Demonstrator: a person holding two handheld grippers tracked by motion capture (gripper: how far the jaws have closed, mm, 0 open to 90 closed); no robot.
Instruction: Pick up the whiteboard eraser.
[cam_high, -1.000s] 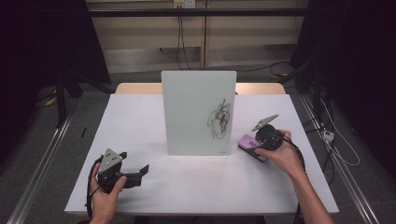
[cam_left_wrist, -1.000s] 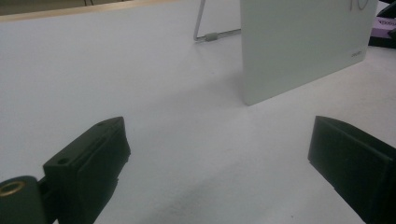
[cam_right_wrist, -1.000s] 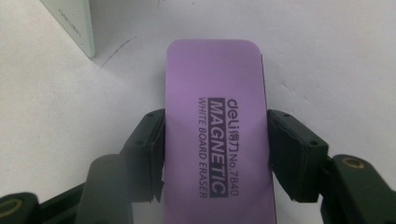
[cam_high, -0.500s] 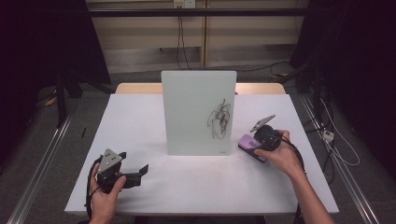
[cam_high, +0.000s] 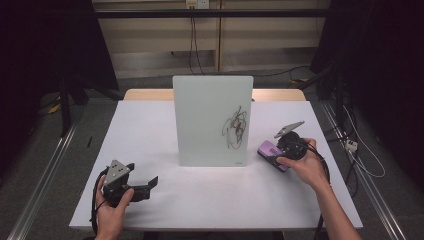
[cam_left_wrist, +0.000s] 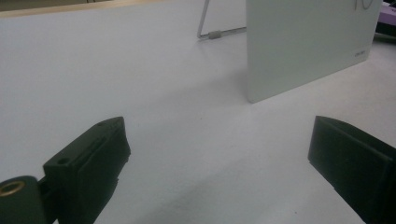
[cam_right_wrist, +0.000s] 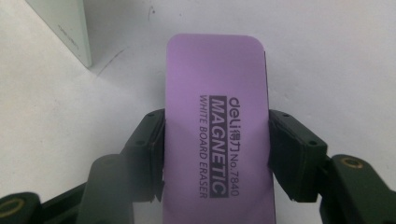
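A small whiteboard (cam_high: 212, 120) stands upright mid-table, with a black scribble (cam_high: 235, 128) on its right half. To its right lies a purple whiteboard eraser (cam_high: 270, 153) (cam_right_wrist: 217, 135), and my right gripper (cam_high: 278, 156) (cam_right_wrist: 217, 154) is shut on it, the two black pads pressing its long sides. The eraser rests on the white table (cam_high: 210, 200). Near the front left edge, my left gripper (cam_high: 150, 184) (cam_left_wrist: 219, 163) rests open with nothing between its jaws, pointing toward the whiteboard's lower corner (cam_left_wrist: 308, 51).
The whiteboard's wire stand (cam_left_wrist: 210, 33) reaches out behind it. A wooden strip (cam_high: 145, 94) runs along the table's far edge. Cables (cam_high: 360, 155) trail over the floor to the right of the table.
My right gripper and hand have shifted slightly around the eraser. The left gripper has kept still.
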